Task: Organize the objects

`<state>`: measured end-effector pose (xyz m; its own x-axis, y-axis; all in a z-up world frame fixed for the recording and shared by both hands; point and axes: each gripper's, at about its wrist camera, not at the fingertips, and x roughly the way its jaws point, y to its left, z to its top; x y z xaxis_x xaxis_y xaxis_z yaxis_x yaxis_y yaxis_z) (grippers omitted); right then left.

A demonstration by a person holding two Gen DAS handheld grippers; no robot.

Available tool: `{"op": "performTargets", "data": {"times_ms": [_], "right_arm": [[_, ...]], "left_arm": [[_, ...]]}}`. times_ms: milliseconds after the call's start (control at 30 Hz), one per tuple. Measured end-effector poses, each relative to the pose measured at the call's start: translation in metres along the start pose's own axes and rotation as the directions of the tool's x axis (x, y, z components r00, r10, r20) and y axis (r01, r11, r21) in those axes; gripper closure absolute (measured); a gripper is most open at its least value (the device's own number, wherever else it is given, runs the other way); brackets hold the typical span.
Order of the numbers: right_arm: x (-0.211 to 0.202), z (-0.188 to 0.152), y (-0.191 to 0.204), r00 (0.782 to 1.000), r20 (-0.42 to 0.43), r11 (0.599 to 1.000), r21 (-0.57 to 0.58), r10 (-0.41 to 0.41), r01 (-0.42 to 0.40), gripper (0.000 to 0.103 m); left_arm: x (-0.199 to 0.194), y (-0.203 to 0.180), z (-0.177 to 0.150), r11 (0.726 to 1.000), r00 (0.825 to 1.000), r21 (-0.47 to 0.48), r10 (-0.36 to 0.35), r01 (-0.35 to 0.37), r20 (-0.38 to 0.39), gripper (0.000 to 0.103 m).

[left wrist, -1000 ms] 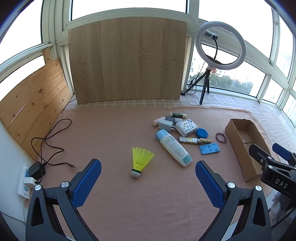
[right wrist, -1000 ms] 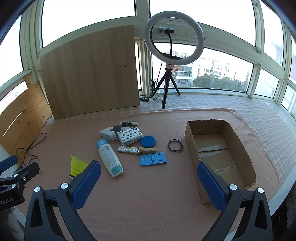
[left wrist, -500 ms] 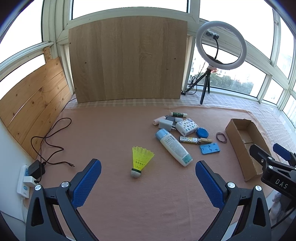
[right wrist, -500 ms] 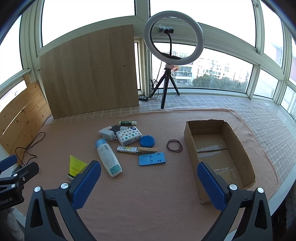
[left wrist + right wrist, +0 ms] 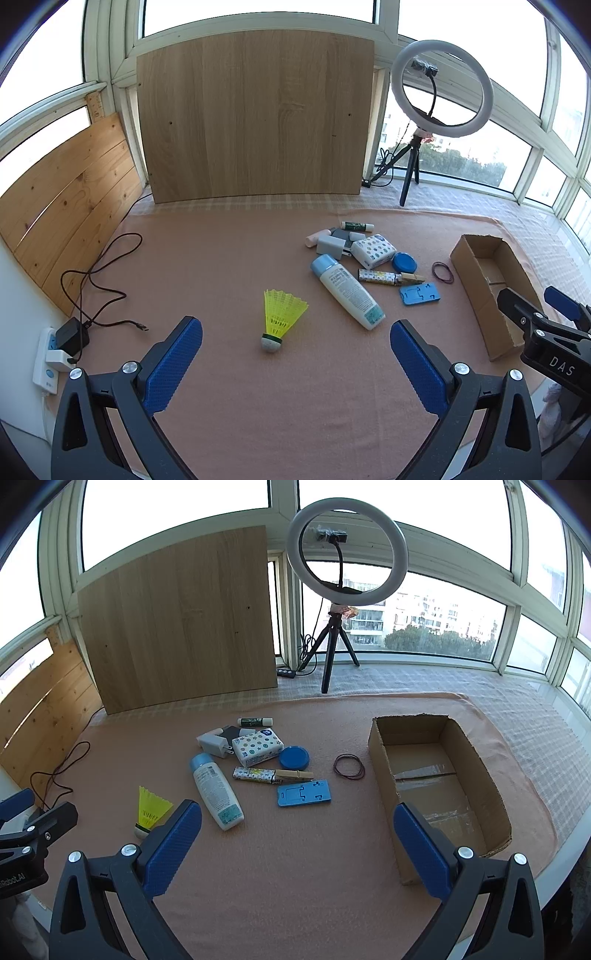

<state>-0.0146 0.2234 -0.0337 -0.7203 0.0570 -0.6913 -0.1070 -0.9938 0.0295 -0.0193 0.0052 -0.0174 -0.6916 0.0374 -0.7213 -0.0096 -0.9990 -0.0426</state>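
Since box (image 5: 491, 775) is empty & shuttlecock (image 5: 280, 317), bottle (image 5: 216, 790) etc lie loose, nothing's sorted yet; both my grippers, left (image 5: 295, 363) & right (image 5: 297, 843), gape wide, holding nothing

Shuttlecock (image 5: 279, 320) lies left of bottle (image 5: 347, 291); cardboard box (image 5: 384, 760) far right, beyond rubber band (image 5: 348, 766)

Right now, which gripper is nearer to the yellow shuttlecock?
Left. The left gripper is open right in front of the yellow shuttlecock, which lies just past its fingertips. The right gripper is open further to the right, toward the cardboard box.
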Motion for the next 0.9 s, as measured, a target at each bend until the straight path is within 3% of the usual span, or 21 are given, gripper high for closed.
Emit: {"op": "performTargets", "data": {"times_ms": [900], "right_arm": [[0.0067, 0.0004, 0.0037, 1.0, -0.021, 1.0, -0.001, 0.004, -0.004, 0.0]], "left_arm": [[0.0086, -0.004, 0.0, 1.0, 1.0, 0.001, -0.007, 0.007, -0.013, 0.0]]}}
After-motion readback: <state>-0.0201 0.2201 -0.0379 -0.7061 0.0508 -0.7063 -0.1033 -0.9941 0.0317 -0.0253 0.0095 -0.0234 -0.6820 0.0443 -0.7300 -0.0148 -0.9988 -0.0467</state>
